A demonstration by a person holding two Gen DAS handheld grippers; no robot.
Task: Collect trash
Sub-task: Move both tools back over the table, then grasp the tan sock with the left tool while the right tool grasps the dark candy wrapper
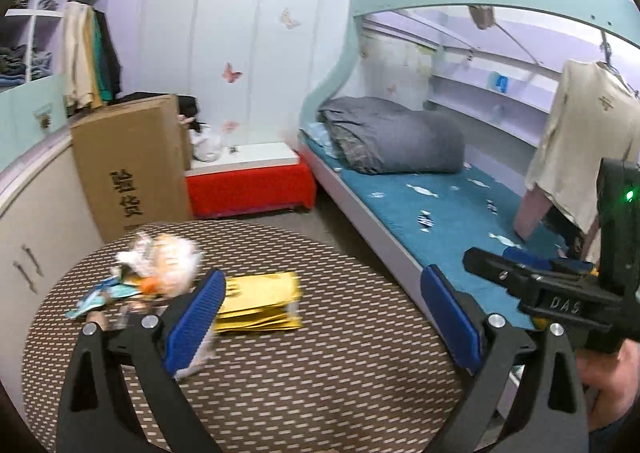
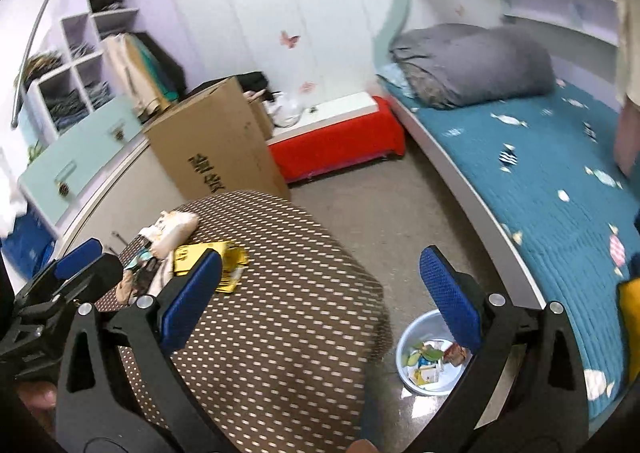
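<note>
- We hold our grippers in a small bedroom, over a round table with a brown cloth of pale dashes [image 1: 304, 381], beside a bunk bed with a teal quilted cover [image 1: 440, 213].
- Left wrist view: a tall brown cardboard box [image 1: 128, 165] behind the table bears two black Chinese characters we cannot read surely; the right gripper's black body at the right edge [image 1: 560, 293] shows the raised letters "DAS".
- On the table lie a flat gold foil packet [image 1: 260, 301] and, just beside it to the left, a blurred heap of white, orange and pale blue wrappers [image 1: 156, 269].
- Our left gripper [image 1: 324, 317] stands wide open, holding nothing; its left blue pad [image 1: 196, 317] overlaps the packet's edge, contact unclear.
- Right wrist view: a pale blue round plastic basin [image 2: 408, 341] on the grey floor, between table and bed, holds several coloured paper scraps [image 2: 428, 365].
- Our right gripper [image 2: 320, 289] gapes wide and empty above the table edge.
</note>
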